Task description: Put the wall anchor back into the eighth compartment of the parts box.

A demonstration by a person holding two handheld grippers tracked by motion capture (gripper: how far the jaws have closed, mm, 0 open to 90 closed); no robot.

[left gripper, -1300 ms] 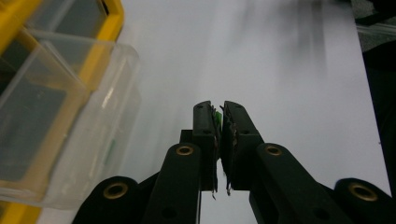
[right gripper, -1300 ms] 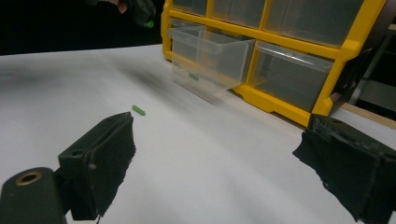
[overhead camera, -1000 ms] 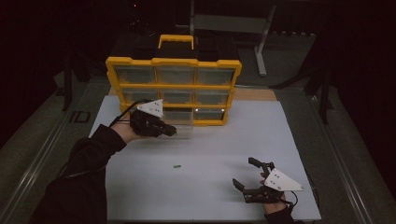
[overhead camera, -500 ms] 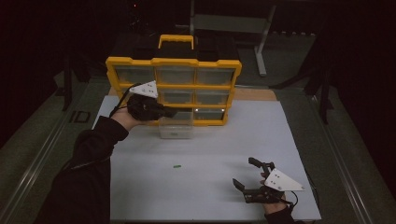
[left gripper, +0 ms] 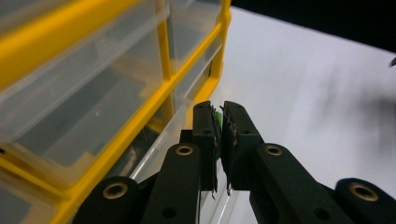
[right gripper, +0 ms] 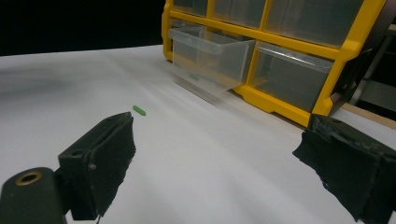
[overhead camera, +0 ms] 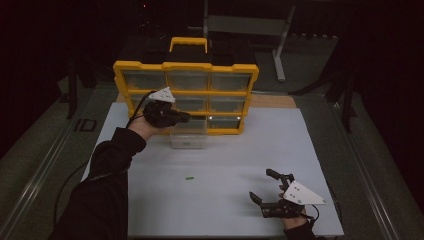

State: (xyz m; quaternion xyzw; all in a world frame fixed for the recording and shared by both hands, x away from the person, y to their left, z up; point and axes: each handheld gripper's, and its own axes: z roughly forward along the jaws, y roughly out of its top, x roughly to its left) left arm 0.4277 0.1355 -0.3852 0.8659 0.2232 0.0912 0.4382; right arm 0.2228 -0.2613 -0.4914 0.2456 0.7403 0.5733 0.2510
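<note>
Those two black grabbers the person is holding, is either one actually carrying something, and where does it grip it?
The left gripper pinches a small green piece between its fingertips; its end peeks out there. The right gripper is open and holds nothing.

Mostly hidden between the pads: a green piece (left gripper: 217,117)

Only a sliver visible in the left gripper (left gripper: 218,122), shape impossible to tell. Drawer (right gripper: 211,58) blurred at its near edge, contents unclear. Organizer (right gripper: 299,46) cut off at top and right. Right gripper (right gripper: 224,172) pads cropped below.

Black long sleeve (overhead camera: 107,165); 2 black hand-held grippers w/ grey plates, brass-ish screws, black cable.
</note>
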